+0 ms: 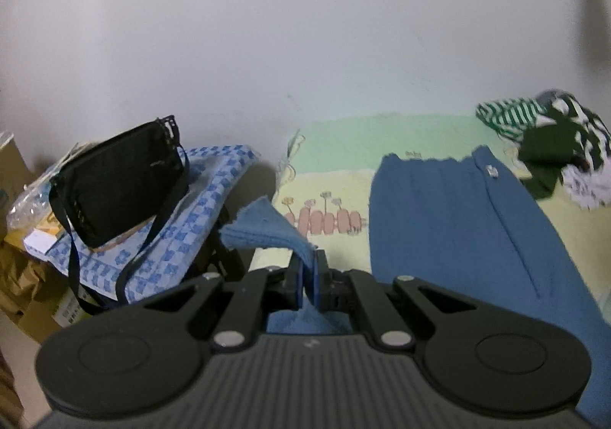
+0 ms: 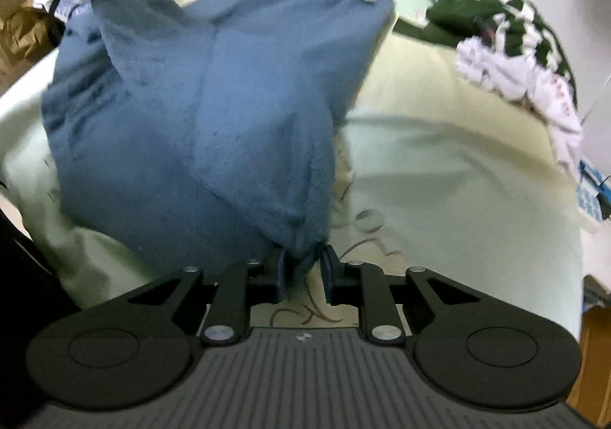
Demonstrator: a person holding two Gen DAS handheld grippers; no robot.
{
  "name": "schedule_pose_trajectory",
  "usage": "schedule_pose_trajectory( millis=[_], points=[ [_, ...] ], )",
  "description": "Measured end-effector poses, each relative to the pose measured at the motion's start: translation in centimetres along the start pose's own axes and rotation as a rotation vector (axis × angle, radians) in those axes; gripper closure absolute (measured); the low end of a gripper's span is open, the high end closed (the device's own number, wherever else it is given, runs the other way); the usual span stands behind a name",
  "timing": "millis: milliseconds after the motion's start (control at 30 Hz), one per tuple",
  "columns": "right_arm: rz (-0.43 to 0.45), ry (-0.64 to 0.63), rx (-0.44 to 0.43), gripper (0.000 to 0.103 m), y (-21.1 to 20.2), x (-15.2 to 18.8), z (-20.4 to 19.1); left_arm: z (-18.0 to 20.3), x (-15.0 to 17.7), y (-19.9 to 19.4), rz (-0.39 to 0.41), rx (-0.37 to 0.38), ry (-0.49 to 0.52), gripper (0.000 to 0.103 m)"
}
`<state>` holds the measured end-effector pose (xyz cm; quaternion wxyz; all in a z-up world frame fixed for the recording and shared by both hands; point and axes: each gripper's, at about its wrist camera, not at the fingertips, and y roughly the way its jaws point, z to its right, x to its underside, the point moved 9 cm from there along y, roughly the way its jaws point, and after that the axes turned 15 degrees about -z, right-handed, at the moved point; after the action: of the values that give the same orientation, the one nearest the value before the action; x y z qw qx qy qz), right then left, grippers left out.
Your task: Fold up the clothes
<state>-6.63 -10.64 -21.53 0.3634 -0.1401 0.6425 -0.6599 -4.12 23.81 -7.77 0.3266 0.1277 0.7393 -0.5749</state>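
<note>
A blue garment [image 1: 458,238] with a small white tag lies spread on the pale green and yellow bed sheet [image 1: 324,177]. My left gripper [image 1: 309,276] is shut on one of its corners, and that corner stands up from the jaws as a raised flap. In the right wrist view the blue garment [image 2: 214,116] rises in a tent. Its near corner is bunched between the pads of my right gripper [image 2: 303,272], which is shut on it just above the bed sheet [image 2: 439,162]. The far peak of the cloth at top left leads to the other gripper, which is hidden.
A pile of green-striped, dark green and white clothes [image 1: 553,139] [image 2: 515,39] sits at the bed's far right. Left of the bed, a black shoulder bag [image 1: 118,181] rests on a blue checked cloth [image 1: 183,230], with cardboard boxes [image 1: 15,276] beside it. A white wall runs behind.
</note>
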Motion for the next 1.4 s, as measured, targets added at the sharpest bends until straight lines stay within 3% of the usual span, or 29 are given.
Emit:
schedule_pose_trajectory(
  millis=[167,267,333,433,533,700,867,1100,1267,1400],
  points=[
    [-0.048,-0.043,0.016,0.077,-1.9,0.5,0.8,0.0,0.8,0.1,-0.006,-0.011,0.013,0.102],
    [0.028,0.03,-0.008,0.075,-4.7,-0.4,2.3,0.1,0.9,0.0,-0.008,-0.012,0.014,0.102],
    [0.101,0.101,-0.072,0.075,-5.3,-2.1,2.7,0.6,0.6,-0.1,-0.005,-0.009,0.022,0.102],
    [0.118,0.072,-0.091,0.076,-3.1,-4.2,1.4,1.7,0.2,-0.9,0.018,-0.005,0.049,0.102],
    [0.059,0.045,-0.101,0.076,-0.1,-4.3,0.4,2.9,0.0,-1.3,0.02,0.006,0.073,0.102],
    [0.002,0.034,-0.176,0.075,-0.1,-3.1,1.6,5.6,0.0,-1.4,0.002,0.035,0.088,0.102],
    [0.094,0.083,-0.206,0.07,-2.1,-6.3,3.9,11.0,-0.1,-0.7,0.008,0.149,0.117,0.102],
    [0.187,0.204,-0.304,0.066,-2.4,-10.1,6.9,19.3,2.2,3.7,-0.054,0.234,0.209,0.102],
    [0.166,0.313,-0.412,0.065,-0.6,-12.5,8.8,22.5,4.2,6.2,-0.105,0.246,0.25,0.102],
    [0.118,0.39,-0.57,0.062,0.9,-14.7,8.0,23.1,4.9,6.9,-0.114,0.212,0.263,0.102]
  ],
)
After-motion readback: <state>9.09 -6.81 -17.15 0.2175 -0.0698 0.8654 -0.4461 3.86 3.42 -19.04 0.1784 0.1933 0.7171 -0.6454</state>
